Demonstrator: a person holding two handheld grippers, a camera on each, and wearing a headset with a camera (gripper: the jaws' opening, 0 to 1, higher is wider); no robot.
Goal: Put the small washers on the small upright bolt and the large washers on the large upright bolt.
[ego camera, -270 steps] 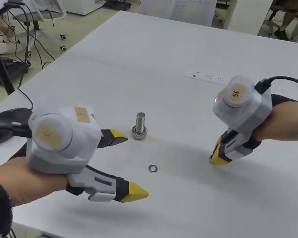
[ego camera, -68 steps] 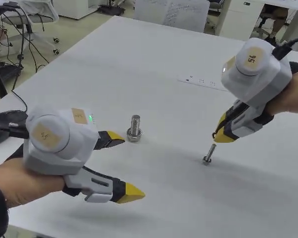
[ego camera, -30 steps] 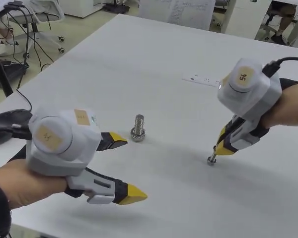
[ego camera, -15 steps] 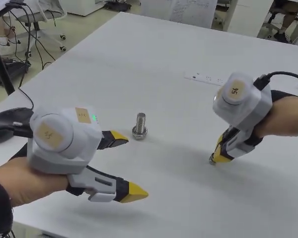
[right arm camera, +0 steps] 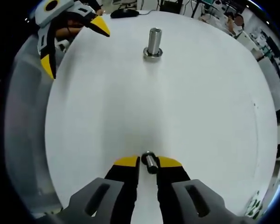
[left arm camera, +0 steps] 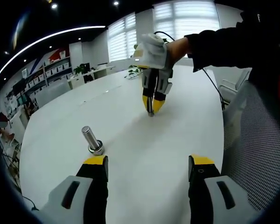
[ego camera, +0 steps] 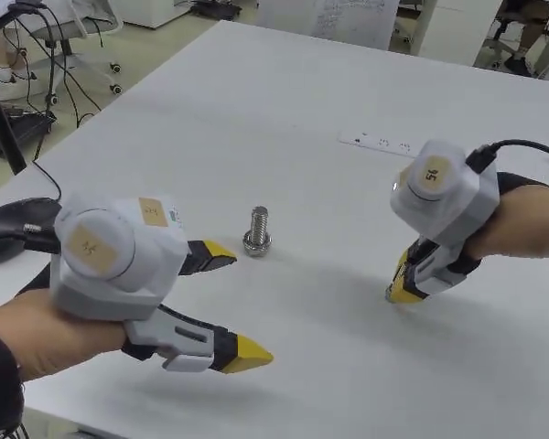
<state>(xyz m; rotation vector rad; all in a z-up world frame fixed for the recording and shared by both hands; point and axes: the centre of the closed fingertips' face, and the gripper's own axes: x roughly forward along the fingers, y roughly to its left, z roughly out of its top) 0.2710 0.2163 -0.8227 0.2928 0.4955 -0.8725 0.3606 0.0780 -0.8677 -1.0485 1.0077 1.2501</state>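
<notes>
Right gripper view: bolt (right arm camera: 150, 163) between jaws

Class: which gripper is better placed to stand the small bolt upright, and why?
Right. The right gripper is shut on the small bolt, its tips down at the table. The left gripper is open, apart from it, nearer the large bolt.
</notes>
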